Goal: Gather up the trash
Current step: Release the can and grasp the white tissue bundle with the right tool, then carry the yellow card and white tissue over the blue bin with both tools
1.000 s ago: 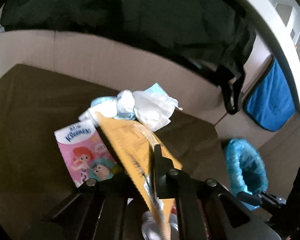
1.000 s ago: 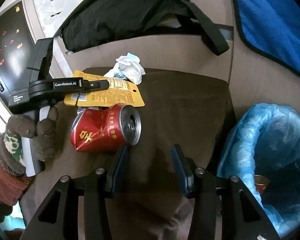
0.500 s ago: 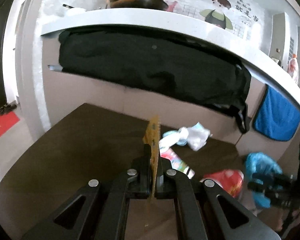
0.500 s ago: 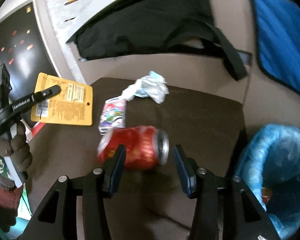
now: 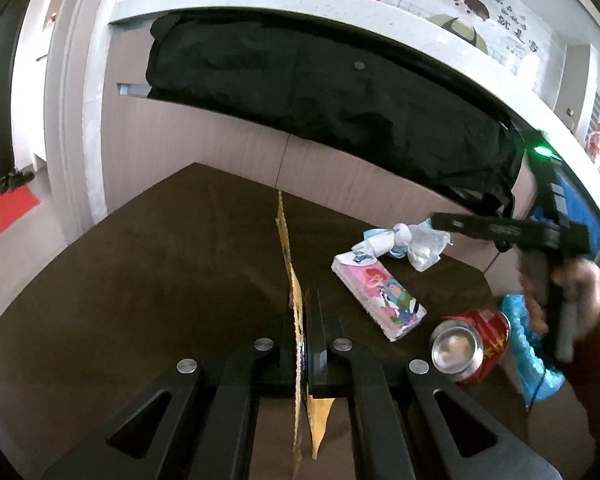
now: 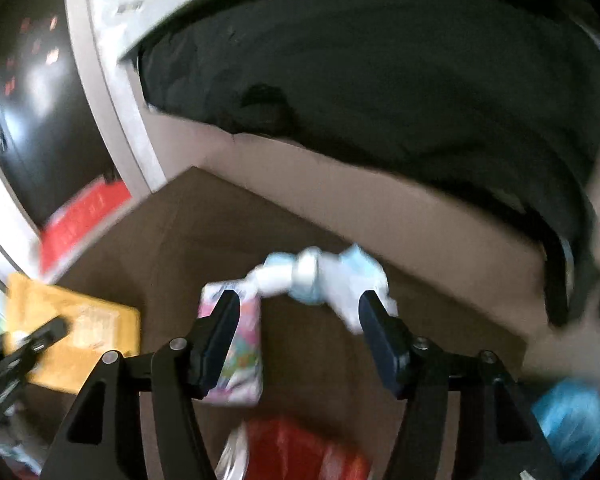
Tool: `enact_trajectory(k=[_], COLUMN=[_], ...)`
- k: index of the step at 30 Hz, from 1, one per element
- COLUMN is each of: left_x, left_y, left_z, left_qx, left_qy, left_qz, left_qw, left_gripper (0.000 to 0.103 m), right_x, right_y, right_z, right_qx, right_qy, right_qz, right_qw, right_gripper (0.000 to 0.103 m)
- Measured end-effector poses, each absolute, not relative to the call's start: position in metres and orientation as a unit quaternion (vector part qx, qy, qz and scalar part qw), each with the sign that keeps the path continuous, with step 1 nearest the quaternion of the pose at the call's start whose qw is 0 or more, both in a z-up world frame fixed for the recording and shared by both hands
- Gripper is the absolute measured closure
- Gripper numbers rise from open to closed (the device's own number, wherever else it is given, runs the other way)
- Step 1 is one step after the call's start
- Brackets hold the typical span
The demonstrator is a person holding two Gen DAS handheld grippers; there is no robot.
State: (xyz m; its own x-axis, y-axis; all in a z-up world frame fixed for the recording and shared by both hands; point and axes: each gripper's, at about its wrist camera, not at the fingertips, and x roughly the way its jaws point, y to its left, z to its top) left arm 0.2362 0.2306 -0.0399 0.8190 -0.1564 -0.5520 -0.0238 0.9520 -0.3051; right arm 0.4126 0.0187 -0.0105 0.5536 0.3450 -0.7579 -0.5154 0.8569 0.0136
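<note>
My left gripper [image 5: 305,300] is shut on a flat yellow packet [image 5: 290,276], held edge-on above the brown table [image 5: 160,280]. The packet also shows in the right wrist view [image 6: 80,336] at the left. My right gripper [image 6: 296,308] is open and empty above the table, in front of crumpled white and blue tissue [image 6: 320,276]. A pink tissue pack [image 5: 380,300] lies on the table; it shows by the right gripper's left finger [image 6: 236,356]. A crushed red can [image 5: 472,344] lies on its side; it shows blurred below the right gripper [image 6: 300,448].
A bin lined with a blue bag [image 5: 532,344] stands at the table's right edge, also in the right wrist view [image 6: 572,424]. A black garment [image 5: 320,92] hangs under a white counter [image 5: 340,4] behind the table. A wood panel wall [image 5: 220,152] backs the table.
My right gripper has swung forward and up past the can toward the crumpled tissue. My left gripper, still holding the yellow packet, has pulled back to the left.
</note>
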Motion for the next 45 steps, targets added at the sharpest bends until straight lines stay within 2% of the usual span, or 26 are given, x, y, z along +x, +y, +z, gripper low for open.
enact_trajectory(k=[6, 13, 15, 16, 17, 19, 23, 30, 45], left_x=[0.242, 0.244, 0.244, 0.244, 0.245, 0.246, 0.250, 0.249, 0.225], left_y=[0.240, 0.243, 0.242, 0.241, 0.241, 0.237, 0.229, 0.220, 0.141], left_z=[-0.046, -0.050, -0.050, -0.050, -0.050, -0.050, -0.052, -0.046, 0.024], left_qx=[-0.167, -0.187, -0.186, -0.186, -0.186, -0.187, -0.176, -0.158, -0.101], left_qy=[0.304, 0.308, 0.308, 0.308, 0.309, 0.314, 0.318, 0.312, 0.266], left_qz=[-0.052, -0.062, -0.059, -0.058, -0.057, -0.058, -0.054, -0.033, -0.083], left_qw=[0.936, 0.931, 0.931, 0.931, 0.931, 0.929, 0.930, 0.936, 0.955], left_gripper=[0.101, 0.100, 0.100, 0.100, 0.099, 0.099, 0.099, 0.102, 0.102], right_x=[0.461, 0.464, 0.461, 0.460, 0.459, 0.454, 0.428, 0.370, 0.301], right_y=[0.056, 0.068, 0.063, 0.060, 0.054, 0.039, 0.017, -0.029, -0.090], right_z=[-0.041, -0.071, -0.072, -0.071, -0.068, -0.058, -0.036, -0.008, 0.013], right_qx=[-0.189, -0.253, -0.255, -0.251, -0.238, -0.189, -0.160, -0.081, -0.008], right_qy=[0.449, 0.478, 0.474, 0.473, 0.472, 0.474, 0.444, 0.437, 0.407], right_qz=[0.229, 0.213, 0.202, 0.198, 0.195, 0.208, 0.210, 0.231, 0.254], right_qw=[0.843, 0.814, 0.818, 0.821, 0.826, 0.834, 0.856, 0.865, 0.877], right_gripper=[0.044, 0.046, 0.055, 0.066, 0.072, 0.073, 0.073, 0.073, 0.073])
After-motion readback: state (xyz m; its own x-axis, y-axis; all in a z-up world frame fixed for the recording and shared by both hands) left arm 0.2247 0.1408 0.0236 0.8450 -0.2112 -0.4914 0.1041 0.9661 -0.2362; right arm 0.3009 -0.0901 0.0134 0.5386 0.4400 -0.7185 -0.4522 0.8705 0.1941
